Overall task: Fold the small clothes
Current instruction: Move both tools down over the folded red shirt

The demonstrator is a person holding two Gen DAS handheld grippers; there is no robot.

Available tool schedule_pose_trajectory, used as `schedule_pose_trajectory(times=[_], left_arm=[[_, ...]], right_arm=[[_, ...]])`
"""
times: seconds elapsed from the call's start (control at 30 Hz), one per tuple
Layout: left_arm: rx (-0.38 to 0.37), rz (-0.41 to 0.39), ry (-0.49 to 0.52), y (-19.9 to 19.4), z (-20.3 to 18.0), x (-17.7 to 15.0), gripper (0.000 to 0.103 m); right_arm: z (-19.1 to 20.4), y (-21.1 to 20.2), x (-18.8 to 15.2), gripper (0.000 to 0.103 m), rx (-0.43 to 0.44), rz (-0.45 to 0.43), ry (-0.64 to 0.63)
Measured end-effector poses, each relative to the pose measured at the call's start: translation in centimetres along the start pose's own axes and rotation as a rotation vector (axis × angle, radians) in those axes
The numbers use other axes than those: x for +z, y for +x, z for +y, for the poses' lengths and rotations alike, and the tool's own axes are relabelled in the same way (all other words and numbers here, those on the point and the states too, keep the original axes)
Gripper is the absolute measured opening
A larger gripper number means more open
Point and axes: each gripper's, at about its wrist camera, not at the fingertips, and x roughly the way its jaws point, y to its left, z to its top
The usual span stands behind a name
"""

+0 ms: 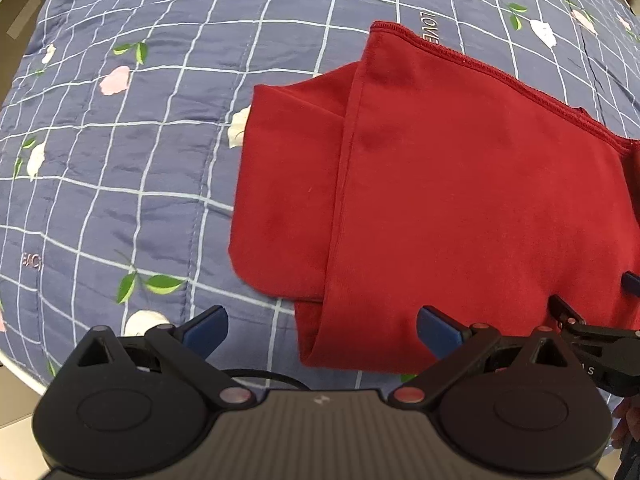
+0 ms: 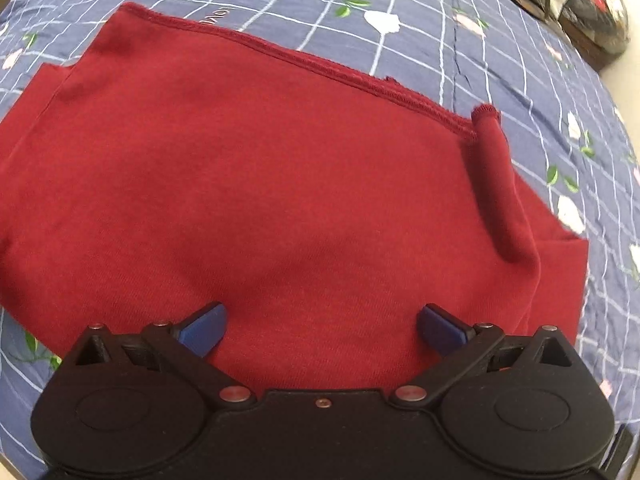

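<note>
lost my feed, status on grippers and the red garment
Left gripper open, empty. Right gripper open, empty. Red knit garment partly folded on blue floral quilt. Nothing blocking.

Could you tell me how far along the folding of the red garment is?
Partly done: the red knit garment lies on the blue floral quilt with side parts already turned in. Nothing is held; the left gripper and right gripper are open near its closest edge. Further folding appears left.

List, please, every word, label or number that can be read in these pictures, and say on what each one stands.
"LOVE": printed on the blue checked quilt, just beyond the hem of the red garment.
"BAC": pink letters on the quilt at the left edge of the left wrist view; the rest is cut off.
"A S": faint letters on the right tongs; incomplete.
Mirrored "LOV" on the quilt in the right wrist view; blurred.
</note>
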Motion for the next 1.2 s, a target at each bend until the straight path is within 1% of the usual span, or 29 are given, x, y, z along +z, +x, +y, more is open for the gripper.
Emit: schedule_pose_trajectory(times=[0.1,0.17,0.2,0.27,0.3,0.37,0.47,0.57,0.63,0.7,0.77,0.83,0.87,0.9,0.93,1.0,1.07,1.17,1.2], left_arm=[[-0.003,-0.018,-0.004,0.5,0.4,0.3,0.102],[0.005,-0.046,-0.01,0.7,0.7,0.6,0.102],[0.01,-0.08,-0.015,0.7,0.9,0.6,0.102],[0.021,-0.182,-0.025,0.3,1.2,0.4,0.102],[0.02,-0.217,-0.021,0.3,1.3,0.3,0.102],[0.009,-0.255,-0.008,0.9,1.7,0.8,0.102],[-0.015,-0.231,-0.002,2.6,2.2,1.7,0.102],[-0.062,-0.207,-0.003,4.0,2.9,2.4,0.102],[-0.085,-0.174,-0.002,4.8,3.4,2.9,0.102],[-0.096,-0.144,-0.018,5.2,3.7,2.9,0.091],[-0.123,-0.13,-0.054,5.3,4.1,3.0,0.086],[-0.125,-0.131,-0.083,5.2,4.3,3.0,0.08],[-0.126,-0.126,-0.093,5.1,4.3,3.1,0.074],[-0.128,-0.123,-0.102,5.1,4.4,3.1,0.066],[-0.128,-0.121,-0.11,5.1,4.3,3.1,0.061],[-0.125,-0.125,-0.112,4.6,3.8,3.1,0.04],[-0.097,-0.137,-0.09,3.9,3.1,3.2,0.03],[-0.019,-0.143,-0.058,3.1,1.7,3.5,0.023],[0.005,-0.15,-0.05,2.4,0.8,3.3,0.019]], right_arm=[[-0.3,0.3,-0.4,0.102,0.009,-0.01,0.018],[-0.6,0.3,-0.7,0.102,0.016,-0.024,0.033],[-0.6,0.2,-0.9,0.102,0.02,-0.031,0.044],[-0.8,0.2,-1.2,0.102,0.031,-0.042,0.067],[-1.1,0.2,-1.3,0.102,0.036,-0.044,0.079],[-1.3,0.2,-1.5,0.102,0.041,-0.049,0.094],[-1.1,0.1,-1.6,0.102,0.036,-0.054,0.098],[-1.2,0.0,-1.8,0.102,0.033,-0.053,0.108],[-1.3,0.1,-1.8,0.102,0.032,-0.053,0.115],[-1.2,0.1,-1.8,0.102,0.029,-0.052,0.118],[-1.2,0.0,-1.8,0.102,0.028,-0.049,0.122],[-1.4,0.1,-1.7,0.102,0.029,-0.047,0.128],[-1.4,0.1,-1.7,0.102,0.03,-0.045,0.132],[-1.4,0.2,-1.7,0.102,0.031,-0.045,0.134],[-1.5,0.2,-1.7,0.102,0.033,-0.045,0.135],[-1.6,0.3,-1.7,0.102,0.036,-0.047,0.135],[-1.8,0.3,-1.7,0.102,0.043,-0.044,0.134],[-2.2,0.1,-0.9,0.102,0.067,-0.014,0.071],[-2.3,-0.3,-0.5,0.102,0.059,-0.024,0.04]])
